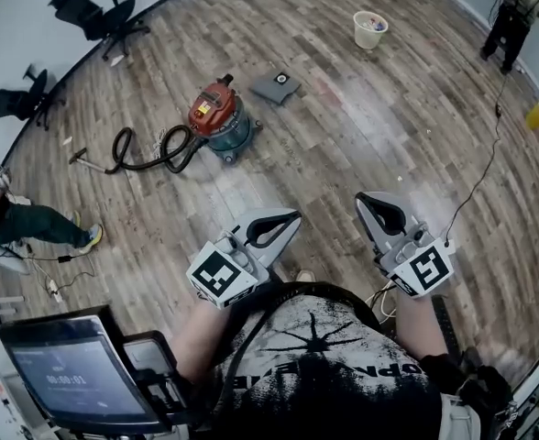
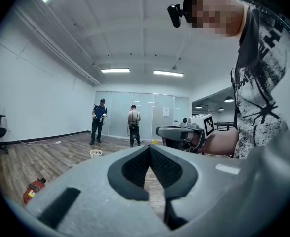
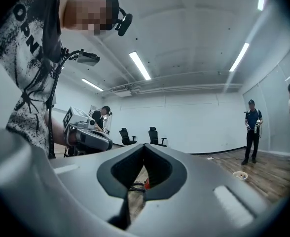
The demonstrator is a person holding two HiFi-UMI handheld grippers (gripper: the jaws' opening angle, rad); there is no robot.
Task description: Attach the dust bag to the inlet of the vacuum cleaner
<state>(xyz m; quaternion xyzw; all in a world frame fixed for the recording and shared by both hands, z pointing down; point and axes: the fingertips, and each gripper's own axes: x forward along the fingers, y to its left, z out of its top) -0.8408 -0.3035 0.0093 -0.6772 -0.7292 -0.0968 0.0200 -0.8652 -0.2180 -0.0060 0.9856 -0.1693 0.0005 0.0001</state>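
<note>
1. Your left gripper (image 1: pixel 291 216) has its jaws pressed together at the tips, with nothing between them. In its own view only bare floor shows through the gap behind the pads.
2. Your right gripper (image 1: pixel 364 199) is closed the same way and is also empty.
3. You hold both grippers in front of your chest, side by side but apart. They point out into the room, clear of the floor (image 1: pixel 361 126).
4. The vacuum (image 1: pixel 219 115), with a red top over a teal drum, stands upright on the wood floor. It is well ahead of you, a little left of centre, and far from both grippers.
5. Its black hose (image 1: pixel 155 149) lies in loops on the floor to the vacuum's left.
6. The dust bag (image 1: pixel 276 87) is flat and grey. It lies on the floor just beyond the vacuum to the right, near it but not touching, so it is not attached.
7. A pale bucket (image 1: pixel 370 29) stands farther off to the upper right.
8. Two black chairs (image 1: pixel 100 12) stand by the wall at upper left.
9. A screen (image 1: pixel 63 374) sits beside you at lower left.
</note>
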